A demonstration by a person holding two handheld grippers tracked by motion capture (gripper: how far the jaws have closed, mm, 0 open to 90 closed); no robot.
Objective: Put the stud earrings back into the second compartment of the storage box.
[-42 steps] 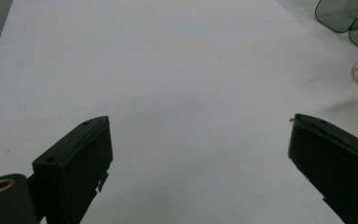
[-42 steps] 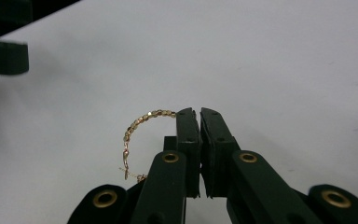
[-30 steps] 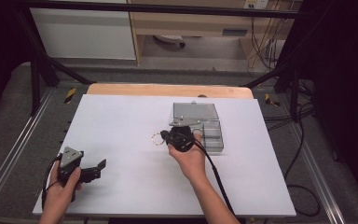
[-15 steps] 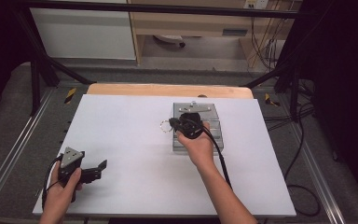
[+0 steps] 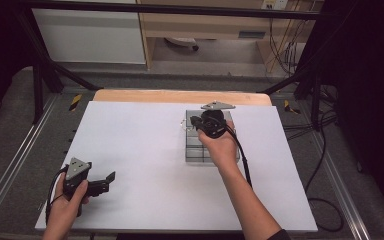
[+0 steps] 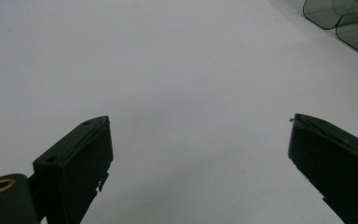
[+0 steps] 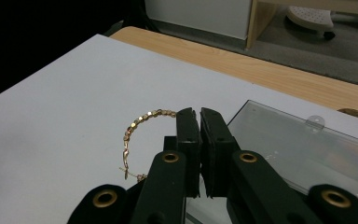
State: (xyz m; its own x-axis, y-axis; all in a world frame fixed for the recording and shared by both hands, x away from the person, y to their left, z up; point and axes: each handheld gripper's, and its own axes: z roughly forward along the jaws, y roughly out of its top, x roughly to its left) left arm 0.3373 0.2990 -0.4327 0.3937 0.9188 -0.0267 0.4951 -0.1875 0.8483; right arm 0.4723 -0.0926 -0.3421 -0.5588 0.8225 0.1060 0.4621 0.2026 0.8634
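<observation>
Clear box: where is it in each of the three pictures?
High view: right of centre, box partly under the right hand.
Left gripper view: top right corner.
Right gripper view: lower right, beside the hand-held gripper shut on a bracelet.
Shared landmark: the white tabletop.

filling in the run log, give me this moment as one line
left gripper: open, idle over white table | right gripper: shut on gold bracelet, above clear organizer box | bracelet hanging from jaws

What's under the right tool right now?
The right tool, shut on a gold bracelet, hangs over the white table beside a clear compartment box. The box's contents below it are covered by the hand and tool.
</observation>
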